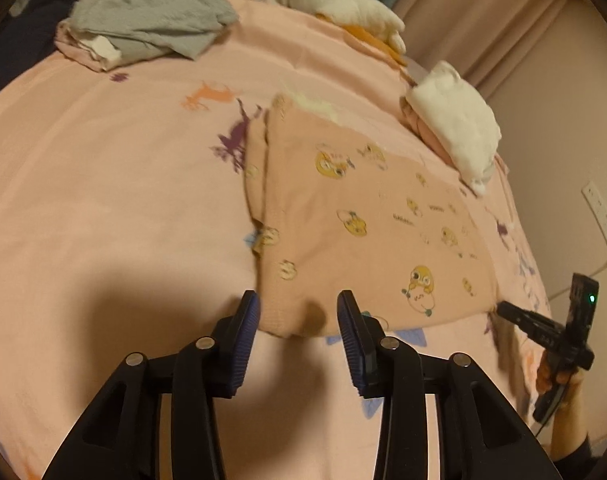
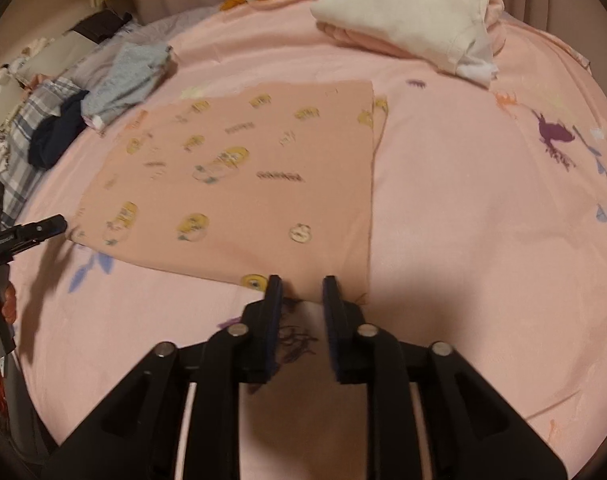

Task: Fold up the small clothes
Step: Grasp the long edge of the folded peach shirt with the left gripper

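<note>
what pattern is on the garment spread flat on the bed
Peach-pink garment printed with small yellow cartoon characters; clearest in the left wrist view.

The bed (image 2: 483,208) lies bare and open to the right of the flat peach garment (image 2: 243,184) and along its near edge, so a gripper passes freely there. At the far right a white and pink folded stack (image 2: 407,20) blocks the way, and at the far left a grey-blue pile (image 2: 127,80) with a dark cloth (image 2: 55,136) crowds the garment's corner. Between those piles a strip of sheet stays open.
</note>
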`<state>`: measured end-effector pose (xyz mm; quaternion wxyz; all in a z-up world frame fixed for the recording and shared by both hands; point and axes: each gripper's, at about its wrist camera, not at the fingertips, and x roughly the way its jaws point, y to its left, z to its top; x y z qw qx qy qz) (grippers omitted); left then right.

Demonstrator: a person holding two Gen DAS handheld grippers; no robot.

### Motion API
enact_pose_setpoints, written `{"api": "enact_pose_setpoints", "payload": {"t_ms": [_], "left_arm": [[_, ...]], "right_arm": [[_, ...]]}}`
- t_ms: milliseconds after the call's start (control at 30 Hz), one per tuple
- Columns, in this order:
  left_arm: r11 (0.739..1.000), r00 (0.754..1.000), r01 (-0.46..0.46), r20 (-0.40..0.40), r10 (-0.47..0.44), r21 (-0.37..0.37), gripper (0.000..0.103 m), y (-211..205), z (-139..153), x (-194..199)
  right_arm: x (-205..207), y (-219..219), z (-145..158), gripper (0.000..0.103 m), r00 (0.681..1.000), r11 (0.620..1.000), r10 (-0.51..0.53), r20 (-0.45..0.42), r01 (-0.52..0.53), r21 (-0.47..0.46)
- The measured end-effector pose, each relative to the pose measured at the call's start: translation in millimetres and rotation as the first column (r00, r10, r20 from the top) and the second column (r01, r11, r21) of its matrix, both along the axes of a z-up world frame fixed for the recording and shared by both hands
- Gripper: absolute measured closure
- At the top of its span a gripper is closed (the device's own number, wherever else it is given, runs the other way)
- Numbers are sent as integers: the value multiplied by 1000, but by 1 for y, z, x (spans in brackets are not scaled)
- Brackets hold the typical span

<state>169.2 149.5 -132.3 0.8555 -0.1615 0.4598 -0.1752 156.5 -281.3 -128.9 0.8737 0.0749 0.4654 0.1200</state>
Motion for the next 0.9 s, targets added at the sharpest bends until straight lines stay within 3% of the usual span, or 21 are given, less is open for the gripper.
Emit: {"api": "enact_pose_setpoints", "payload": {"t_ms": [33,100,333,433,533,667,700,800,900], "left_arm": [[1000,1000,-5,-2,5,-18,53,4,2,2],[999,999,-29,-14,29,-34,48,10,1,9],[972,989,-75,-141,44,-224,47,15,-23,57],[951,984,-66,-175,13,-301,47,8,-31,76],[944,983,-48,-184,-14,-327,47,1,-32,89],[944,981,-38,-193,-27,-327,47,-6,-32,100],[946,980,-39,-195,-26,-322,51,-7,-32,102],[958,977,-47,-211,-14,-284,79,-10,-35,106],[963,977,-43,-213,-16,-267,83,-8,-38,106]], "right_arm": [[-1,0,4,73,1000,1000,-2,10,2,13],[2,2,11,69,1000,998,-1,26,0,64],[43,32,14,59,1000,967,18,4,-18,255],[70,50,10,59,1000,947,25,-19,-17,321],[102,74,10,59,999,946,45,-28,-34,322],[146,100,7,71,997,952,44,-57,-24,305],[158,107,5,76,997,956,34,-69,-12,293],[186,122,-1,87,996,971,8,-90,13,239],[203,133,-14,94,991,984,-13,-130,36,174]]}}
